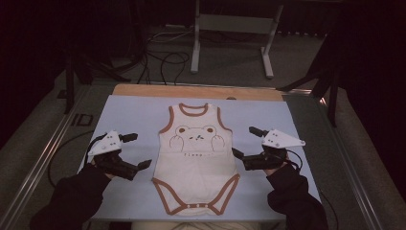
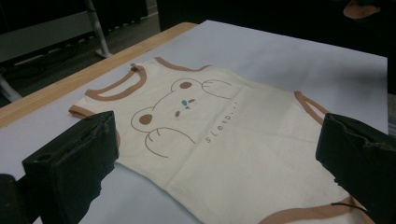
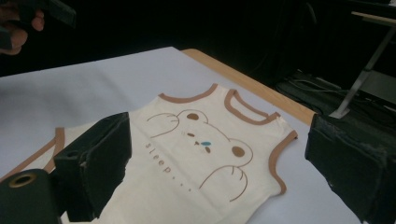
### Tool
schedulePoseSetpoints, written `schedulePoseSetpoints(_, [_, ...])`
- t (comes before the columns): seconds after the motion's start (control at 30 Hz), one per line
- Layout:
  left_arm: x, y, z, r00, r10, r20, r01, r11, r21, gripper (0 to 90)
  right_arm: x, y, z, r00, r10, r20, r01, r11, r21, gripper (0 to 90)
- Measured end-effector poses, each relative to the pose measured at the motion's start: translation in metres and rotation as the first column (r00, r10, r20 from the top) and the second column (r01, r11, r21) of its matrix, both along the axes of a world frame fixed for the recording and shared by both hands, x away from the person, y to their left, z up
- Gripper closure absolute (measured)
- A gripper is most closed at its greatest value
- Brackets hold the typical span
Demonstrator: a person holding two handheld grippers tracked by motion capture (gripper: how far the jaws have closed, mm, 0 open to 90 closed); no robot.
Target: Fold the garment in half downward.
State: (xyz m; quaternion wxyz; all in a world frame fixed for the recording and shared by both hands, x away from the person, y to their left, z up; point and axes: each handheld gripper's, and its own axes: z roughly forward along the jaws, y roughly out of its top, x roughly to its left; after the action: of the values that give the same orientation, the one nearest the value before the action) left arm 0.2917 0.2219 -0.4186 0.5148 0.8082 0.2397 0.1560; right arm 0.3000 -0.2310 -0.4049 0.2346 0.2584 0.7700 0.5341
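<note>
At the left of the high view, the left gripper (image 1: 135,151) sits just beside the left edge of the bodysuit (image 1: 197,158), held by a hand in a dark sleeve (image 1: 72,196) that comes in from the bottom. Its fingers (image 2: 74,163) are spread wide with nothing between them; in the left gripper view they frame the garment's side, one over the armhole end and the other over the leg end, but whether they touch the cloth cannot be told.

The bodysuit lies flat, front up, in the middle of the surface (image 1: 129,112) (a pale blue sheet over a wooden top). It is cream with brown trim at the neck, armholes and leg openings, and its neck points away from the person. A bear face is printed on the chest, with the word "sleep..." under it. The crotch flap lies toward the near edge of the surface.

At the right, the right gripper (image 1: 245,143) stands just beside the bodysuit's right edge, about level with the printed word. Its fingers (image 3: 95,163) are also spread apart and hold nothing; the right gripper view looks across the garment between them. The other hand shows in that view's top left corner.

Beyond the surface lie a floor (image 1: 230,62) with cables and a grey stand (image 1: 234,28).
</note>
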Motion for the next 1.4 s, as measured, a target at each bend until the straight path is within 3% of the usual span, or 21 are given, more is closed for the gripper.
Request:
schedulePoseSetpoints(0.27, [0.012,-0.01,0.002,0.9998,-0.018,-0.012,0.018,0.9998,0.005,0.2,0.015,0.005,0.003,0.9998,-0.014,0.011,0.014,0.9999,0.003,7.2])
schedulePoseSetpoints(0.5, [0.023,-0.016,0.009,0.9999,-0.014,-0.004,0.014,0.9999,0.001,0.2,0.028,0.007,0.003,0.9989,-0.04,0.026,0.04,0.9986,0.034,7.2])
schedulePoseSetpoints(0.67, [0.032,-0.022,0.012,0.9999,-0.017,-0.002,0.017,0.9998,0.014,0.2,0.036,0.012,0.004,0.997,-0.071,0.031,0.07,0.9973,0.024,7.3])
schedulePoseSetpoints(1.13, [0.06,-0.042,0.015,0.9995,-0.026,-0.019,0.026,0.9991,0.032,0.2,0.06,0.023,-0.002,0.9969,-0.078,-0.014,0.078,0.9963,0.035,7.8])
schedulePoseSetpoints(1.2, [0.064,-0.044,0.014,0.9993,-0.025,-0.027,0.026,0.9992,0.032,0.2,0.064,0.023,-0.003,0.9967,-0.075,-0.029,0.076,0.997,0.014,8.2])
schedulePoseSetpoints(1.4, [0.077,-0.051,0.01,0.9989,-0.017,-0.043,0.019,0.999,0.041,0.2,0.075,0.026,-0.009,0.995,-0.093,-0.036,0.094,0.9956,0.009,8.1])
